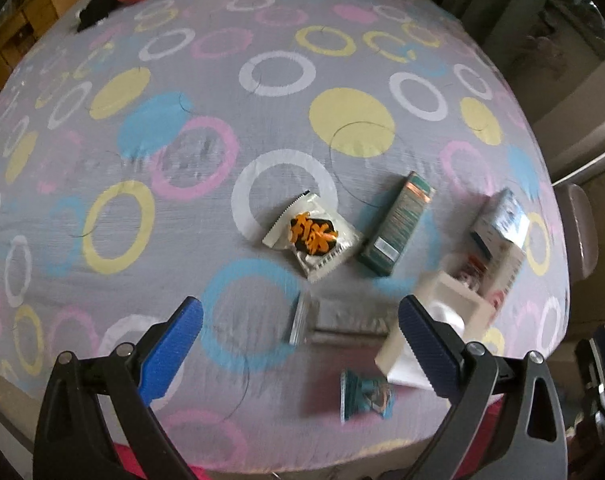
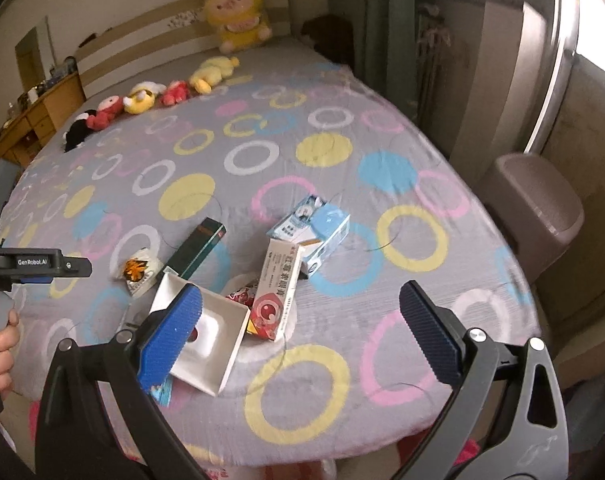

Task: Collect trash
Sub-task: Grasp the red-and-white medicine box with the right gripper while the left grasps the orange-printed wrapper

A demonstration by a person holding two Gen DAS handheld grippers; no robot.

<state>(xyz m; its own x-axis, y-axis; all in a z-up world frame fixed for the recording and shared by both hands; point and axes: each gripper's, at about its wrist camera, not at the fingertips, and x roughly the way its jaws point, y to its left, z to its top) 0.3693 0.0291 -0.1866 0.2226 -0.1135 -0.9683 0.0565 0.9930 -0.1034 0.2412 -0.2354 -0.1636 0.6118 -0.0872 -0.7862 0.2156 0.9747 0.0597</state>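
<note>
Your left gripper (image 1: 300, 340) & right gripper (image 2: 300, 328) are both spread wide, holding nothing, over the bed (image 2: 342, 168). Trash sits near the foot edge: snack wrapper (image 1: 312, 236), green box (image 1: 396, 226), white box (image 2: 206, 340), red box (image 2: 276, 292), blue carton (image 2: 318, 236). Bin (image 2: 534, 208) stands beside the bed, to your right.

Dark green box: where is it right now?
In the left wrist view the dark green box lies flat on the bed, right of centre, between the snack packet and the blue-white carton.

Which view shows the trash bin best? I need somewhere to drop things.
The right wrist view: the brown lidded trash bin stands whole beside the bed, right of it. The left wrist view catches only a sliver at its edge.
</note>
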